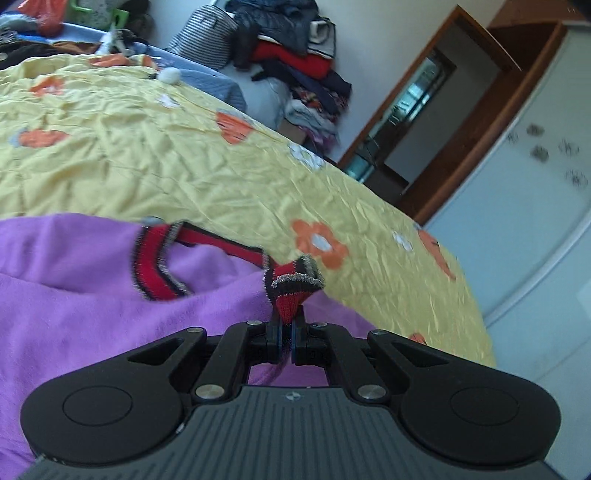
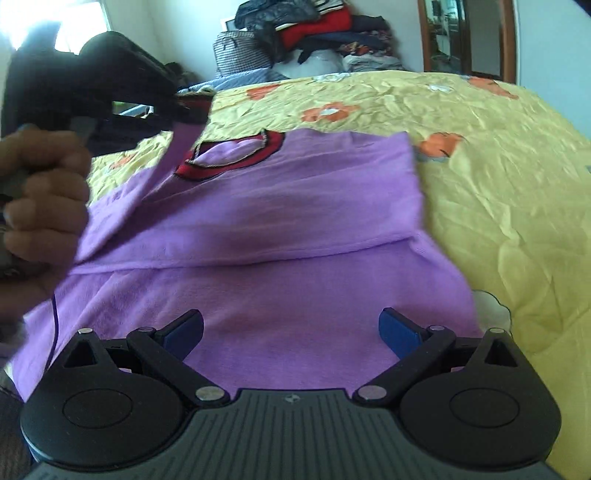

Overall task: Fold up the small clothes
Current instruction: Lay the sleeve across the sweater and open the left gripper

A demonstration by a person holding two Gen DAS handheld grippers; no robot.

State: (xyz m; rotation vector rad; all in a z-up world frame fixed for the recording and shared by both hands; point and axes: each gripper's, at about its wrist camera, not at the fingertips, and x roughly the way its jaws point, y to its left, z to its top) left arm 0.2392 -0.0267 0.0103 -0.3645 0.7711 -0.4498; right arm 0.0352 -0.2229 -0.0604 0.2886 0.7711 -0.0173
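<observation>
A small purple garment [image 2: 280,236] with red, black and grey knit trim lies on the yellow flowered bedspread [image 2: 498,166]. In the left wrist view my left gripper [image 1: 286,332] is shut on a red and black knit cuff [image 1: 291,291] of the purple garment [image 1: 74,295]. In the right wrist view the left gripper [image 2: 184,110] holds that cuff lifted above the bed, at the upper left. The red neckline [image 2: 236,155] lies flat. My right gripper [image 2: 291,328] is open and empty above the garment's near part.
A pile of folded and loose clothes [image 1: 291,48] stands against the wall past the bed's far edge, also visible in the right wrist view [image 2: 314,33]. A wooden door frame [image 1: 443,122] is at the right. The bedspread [image 1: 203,155] spreads wide around the garment.
</observation>
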